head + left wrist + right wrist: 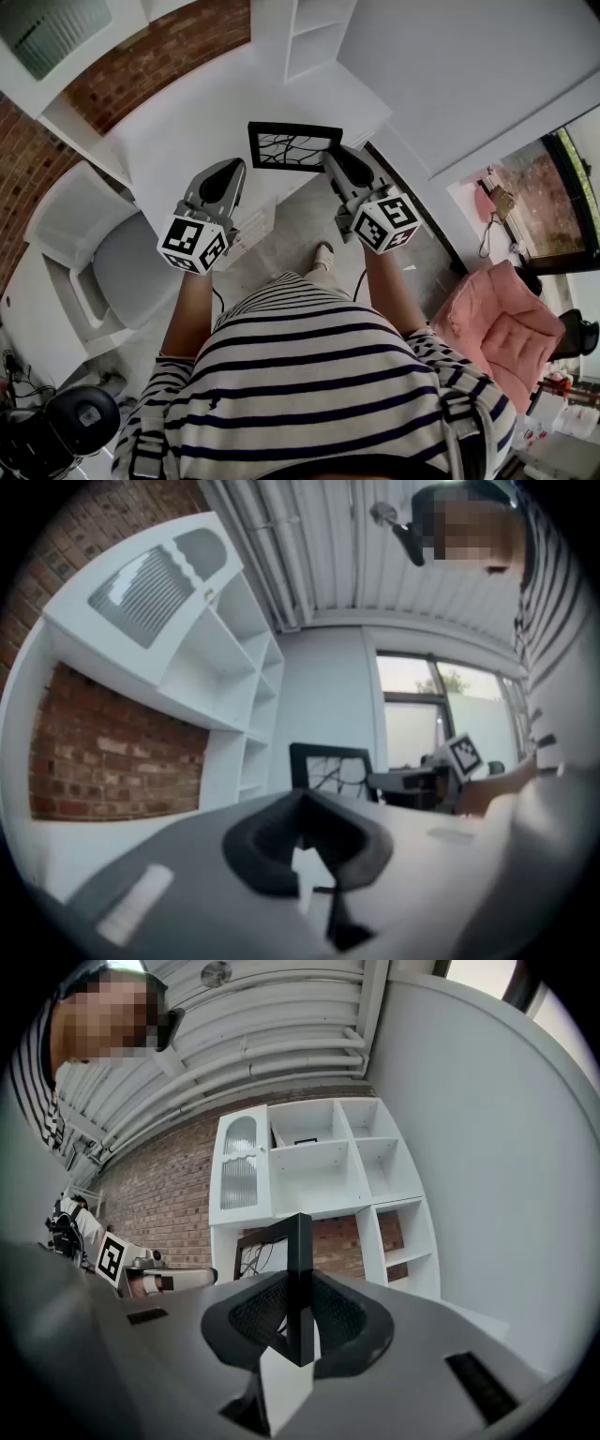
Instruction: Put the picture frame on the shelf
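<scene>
Black picture frame [293, 147] in right gripper [334, 161]

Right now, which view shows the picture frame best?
Head view: the whole picture frame shows, held by the right gripper. The right gripper view sees it edge-on; the left gripper view, only its upper part.

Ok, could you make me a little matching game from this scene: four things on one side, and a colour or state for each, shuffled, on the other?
Things:
1. left gripper
2. right gripper
3. armchair
4. shelf unit

Descriptions:
A. white, with open compartments
B. jaws shut, nothing between them
C. pink
D. jaws clamped on the edge of the black picture frame

Pairs: 1-B, 2-D, 3-C, 4-A.
</scene>
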{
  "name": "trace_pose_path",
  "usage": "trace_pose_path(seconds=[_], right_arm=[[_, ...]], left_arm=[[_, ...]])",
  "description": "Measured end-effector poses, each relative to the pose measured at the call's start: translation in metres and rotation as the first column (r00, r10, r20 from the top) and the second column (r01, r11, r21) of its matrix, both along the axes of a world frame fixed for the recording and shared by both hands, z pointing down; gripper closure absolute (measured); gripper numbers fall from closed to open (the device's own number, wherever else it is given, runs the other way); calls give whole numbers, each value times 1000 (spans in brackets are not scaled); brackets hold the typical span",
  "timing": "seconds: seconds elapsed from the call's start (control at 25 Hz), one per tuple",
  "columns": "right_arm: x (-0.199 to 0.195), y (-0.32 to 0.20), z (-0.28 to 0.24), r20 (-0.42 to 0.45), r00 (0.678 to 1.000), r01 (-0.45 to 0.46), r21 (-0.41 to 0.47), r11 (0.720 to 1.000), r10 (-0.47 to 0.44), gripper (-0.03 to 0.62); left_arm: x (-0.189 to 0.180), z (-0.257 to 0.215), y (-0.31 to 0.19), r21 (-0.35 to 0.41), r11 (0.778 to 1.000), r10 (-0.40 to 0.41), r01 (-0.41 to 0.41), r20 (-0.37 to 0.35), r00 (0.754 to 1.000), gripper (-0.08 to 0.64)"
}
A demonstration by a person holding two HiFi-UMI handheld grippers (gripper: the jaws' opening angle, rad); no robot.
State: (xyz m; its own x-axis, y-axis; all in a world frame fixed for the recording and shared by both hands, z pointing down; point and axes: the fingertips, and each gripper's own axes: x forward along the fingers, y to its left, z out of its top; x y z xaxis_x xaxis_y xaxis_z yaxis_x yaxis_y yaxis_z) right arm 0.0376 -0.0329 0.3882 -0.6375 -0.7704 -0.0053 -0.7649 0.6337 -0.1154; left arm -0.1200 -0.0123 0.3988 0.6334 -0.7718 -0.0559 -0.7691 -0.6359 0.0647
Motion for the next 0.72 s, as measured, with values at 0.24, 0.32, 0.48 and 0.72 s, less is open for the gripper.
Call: trace_pose_path(seconds=[0.24, 0.32, 0.48, 0.72], right_arm=[[-3, 2, -4, 2, 1000, 5, 17, 1000, -5, 520], [-3, 2, -6, 1, 1000, 8, 21, 1000, -8, 520], [-3, 2, -9, 1, 1000, 13, 36, 999, -13, 520], [0, 0, -10, 5, 1000, 16, 36, 999, -17, 520]], left_arm=[[-1, 2, 6, -1, 1000, 8, -8, -14, 1000, 552], [-1, 2, 7, 1, 1000, 5, -5, -15, 1000, 552], [2, 3, 7, 6, 1000, 5, -5, -15, 1000, 551], [13, 3, -3, -8, 1000, 0, 0, 12, 1000, 427]])
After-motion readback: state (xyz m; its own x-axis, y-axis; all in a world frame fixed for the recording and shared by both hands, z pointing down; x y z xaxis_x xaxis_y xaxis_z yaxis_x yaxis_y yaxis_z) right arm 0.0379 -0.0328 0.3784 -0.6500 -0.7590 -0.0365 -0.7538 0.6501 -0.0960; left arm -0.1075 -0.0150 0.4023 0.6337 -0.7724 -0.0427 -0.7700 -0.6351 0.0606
